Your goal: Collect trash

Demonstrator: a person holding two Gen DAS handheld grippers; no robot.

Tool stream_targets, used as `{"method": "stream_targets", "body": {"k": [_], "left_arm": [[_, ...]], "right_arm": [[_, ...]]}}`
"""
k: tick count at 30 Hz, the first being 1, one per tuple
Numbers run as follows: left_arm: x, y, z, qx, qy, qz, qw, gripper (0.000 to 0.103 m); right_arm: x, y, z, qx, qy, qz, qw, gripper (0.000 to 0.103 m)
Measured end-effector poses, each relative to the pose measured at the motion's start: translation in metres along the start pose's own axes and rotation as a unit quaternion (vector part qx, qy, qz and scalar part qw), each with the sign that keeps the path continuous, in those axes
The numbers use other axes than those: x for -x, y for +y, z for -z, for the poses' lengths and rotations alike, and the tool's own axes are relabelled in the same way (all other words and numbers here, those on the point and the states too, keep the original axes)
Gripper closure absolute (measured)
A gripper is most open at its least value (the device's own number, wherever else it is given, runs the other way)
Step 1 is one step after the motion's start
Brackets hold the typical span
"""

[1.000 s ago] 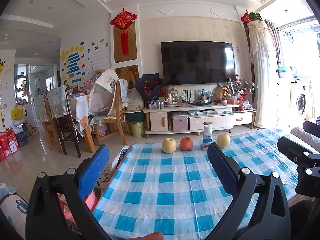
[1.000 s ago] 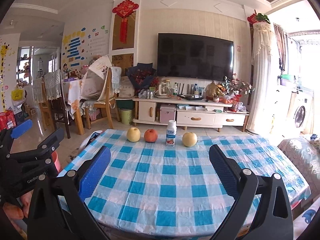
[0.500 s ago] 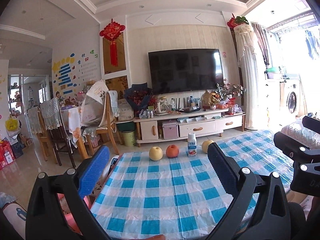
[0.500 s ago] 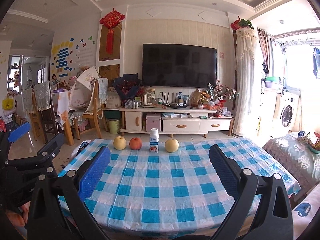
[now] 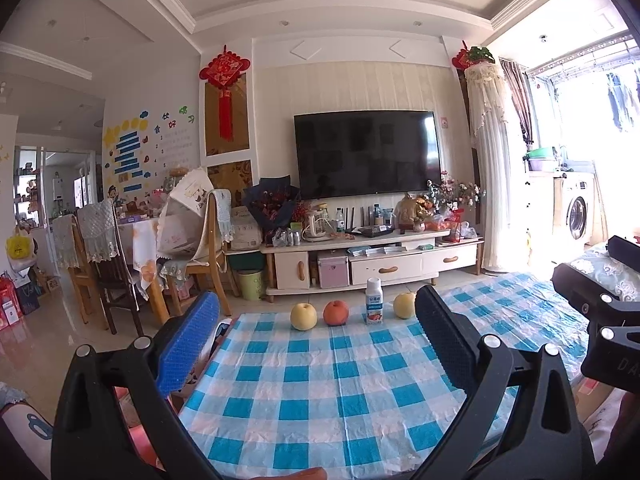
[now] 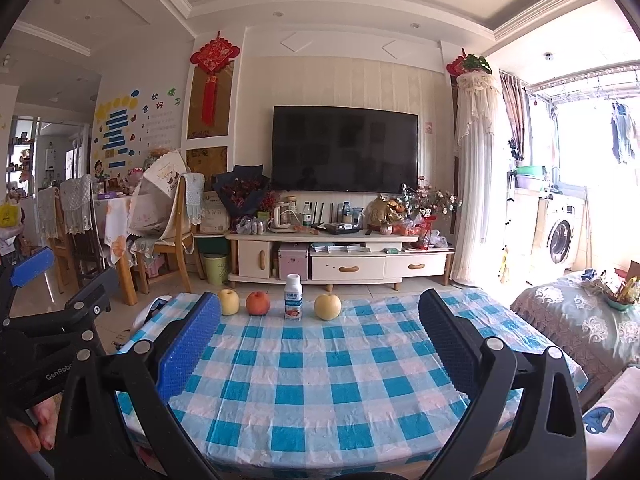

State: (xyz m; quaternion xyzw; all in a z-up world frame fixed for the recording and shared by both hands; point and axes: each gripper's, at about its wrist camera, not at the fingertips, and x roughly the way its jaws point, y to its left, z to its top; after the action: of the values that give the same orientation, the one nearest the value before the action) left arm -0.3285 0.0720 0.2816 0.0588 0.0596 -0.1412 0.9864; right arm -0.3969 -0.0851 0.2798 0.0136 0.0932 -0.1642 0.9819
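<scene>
Two grippers held apart over a checked table, both empty.

The left gripper (image 5: 316, 328) and right gripper (image 6: 320, 324) each have fingers spread wide above the tablecloth (image 6: 320, 380). At the far edge a small white bottle (image 6: 293, 297), possibly the trash, stands upright between a red apple (image 6: 258, 303) and a yellow pear (image 6: 327, 307).
</scene>
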Motion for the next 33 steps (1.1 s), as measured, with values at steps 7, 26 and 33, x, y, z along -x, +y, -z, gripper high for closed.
{"method": "stream_targets", "body": {"k": [7, 26, 33], "left_arm": [[0.003, -0.002, -0.001, -0.003, -0.003, 0.0, 1.0, 0.004], [-0.033, -0.003, 0.017, -0.01, 0.034, 0.001, 0.9994, 0.004], [-0.087, -0.004, 0.046, 0.003, 0.094, 0.003, 0.9955, 0.004]], "right_arm": [[-0.001, 0.0, 0.001, 0.001, -0.004, 0.002, 1.0, 0.005], [-0.038, 0.016, 0.024, 0.009, 0.029, -0.008, 0.999, 0.005], [-0.092, 0.018, 0.047, 0.005, 0.08, -0.026, 0.996, 0.005]]}}
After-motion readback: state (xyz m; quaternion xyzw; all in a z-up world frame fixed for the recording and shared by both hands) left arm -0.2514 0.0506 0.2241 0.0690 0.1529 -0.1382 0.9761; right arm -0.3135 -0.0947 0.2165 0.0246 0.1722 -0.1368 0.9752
